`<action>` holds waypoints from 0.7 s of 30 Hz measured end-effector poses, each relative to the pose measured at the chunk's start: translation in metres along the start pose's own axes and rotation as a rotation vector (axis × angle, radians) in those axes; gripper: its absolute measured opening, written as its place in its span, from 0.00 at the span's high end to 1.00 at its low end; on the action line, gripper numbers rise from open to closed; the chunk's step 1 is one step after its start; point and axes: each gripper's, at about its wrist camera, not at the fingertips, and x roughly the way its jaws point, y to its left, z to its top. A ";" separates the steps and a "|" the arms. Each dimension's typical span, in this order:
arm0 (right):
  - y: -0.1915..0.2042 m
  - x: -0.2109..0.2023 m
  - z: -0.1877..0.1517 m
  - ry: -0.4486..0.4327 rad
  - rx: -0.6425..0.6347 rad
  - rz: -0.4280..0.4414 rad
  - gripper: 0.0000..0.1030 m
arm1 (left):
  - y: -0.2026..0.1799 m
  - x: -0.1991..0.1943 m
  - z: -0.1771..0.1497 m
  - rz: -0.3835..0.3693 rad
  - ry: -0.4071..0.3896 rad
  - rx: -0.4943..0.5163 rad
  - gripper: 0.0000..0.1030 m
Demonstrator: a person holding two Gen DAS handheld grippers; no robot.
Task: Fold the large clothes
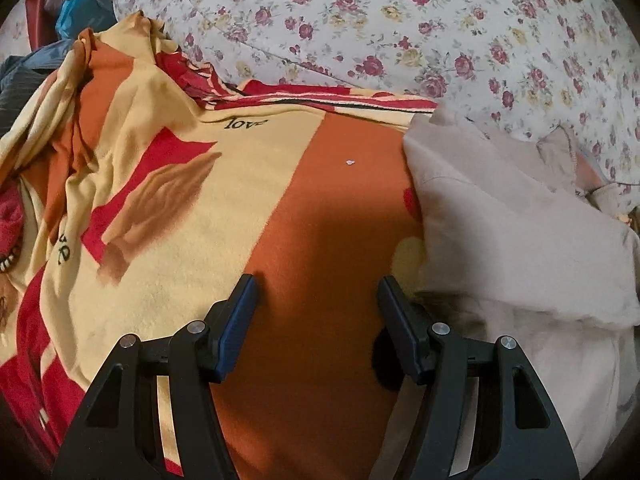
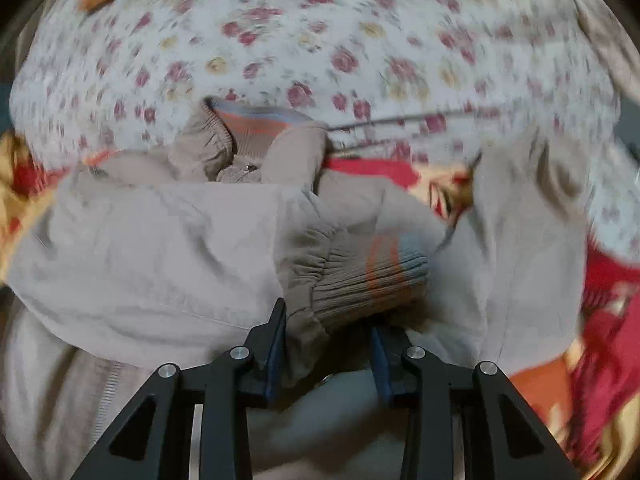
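Gripping the beige jacket's (image 2: 160,248) ribbed cuff (image 2: 372,276): right hand-held gripper (image 2: 328,320).

Jacket (image 2: 160,240) plain beige; cuff (image 2: 384,268) grey with orange stripes. Beside jacket, blanket (image 1: 248,200) orange, yellow, red. Behind jacket, sheet (image 1: 400,32) white with red, yellow roses.

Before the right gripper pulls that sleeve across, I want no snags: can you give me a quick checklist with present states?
1. Ribbed cuff between the right gripper jaws: ok, the sleeve end lies in the gap.
2. Jaws clamped on it: cannot tell, the picture is blurred.
3. Left gripper free: ok, jaws open, nothing between them.
4. Left gripper off the beige jacket: ok, over the orange blanket beside it.
5. Jacket lying flat: not ok, bunched near the collar.
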 end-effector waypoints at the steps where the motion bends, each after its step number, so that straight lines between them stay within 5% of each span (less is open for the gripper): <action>1: -0.006 -0.006 0.000 -0.005 0.023 0.019 0.65 | 0.002 -0.002 0.000 -0.012 -0.002 -0.009 0.39; 10: -0.040 -0.076 -0.020 -0.086 0.131 0.033 0.59 | 0.009 -0.056 0.004 -0.110 -0.184 -0.081 0.39; 15: -0.021 -0.073 -0.009 -0.106 0.102 0.112 0.59 | -0.007 -0.038 0.005 -0.181 -0.100 -0.078 0.39; 21: -0.006 -0.023 0.001 -0.039 0.068 0.082 0.60 | -0.025 -0.009 -0.006 -0.146 -0.019 -0.006 0.39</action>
